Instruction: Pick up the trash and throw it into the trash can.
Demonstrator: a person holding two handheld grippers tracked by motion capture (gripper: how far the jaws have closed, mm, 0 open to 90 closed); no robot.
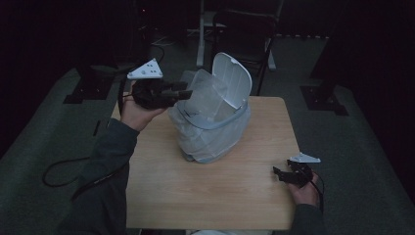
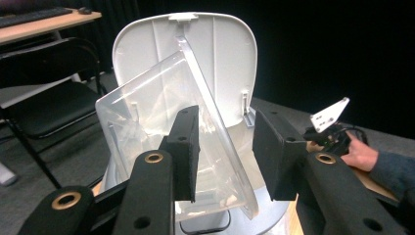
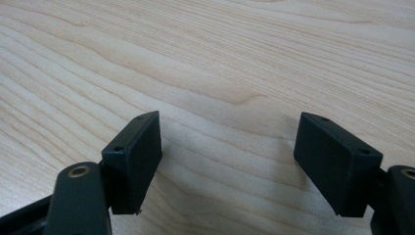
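Bin [image 1: 210, 134] is standing on the counter [image 1: 205, 191], towards its far edge and a little left of centre. I am reading it as a small bin wrapped in a translucent bag liner [image 1: 195, 147], which is hanging down over the outside of the body and bunching at the base. A blue-grey band [image 1: 205, 123] is running around the mouth over the liner.

White lid [image 1: 236, 78] is standing swung up at the far right side of the mouth, its ribbed inner face [image 2: 215, 54] looking towards the left gripper's camera.

A clear plastic panel [image 2: 161, 107] is rising out of the mouth, tilting, just in front of the white lid. In the high view it [image 1: 208, 95] is sitting between the lid and the left gripper. Through it I am seeing the liner only; whether anything is lying in the bin I cannot tell.

Left gripper [image 1: 185, 93] is hovering at the far left side of the bin mouth, pointing right. In its own view [image 2: 225, 152] the jaws are standing released: the thick near edge of the clear panel is passing between them, just beside the left pad, and the right pad is standing clear of it.

Right gripper [image 1: 279, 172] is resting low at the near right of the counter, well apart from the bin. Its jaws [image 3: 227, 161] are standing apart over bare wood grain [image 3: 220, 58], gripping nothing.

A dark chair [image 1: 244, 34] is standing on the floor beyond the counter.
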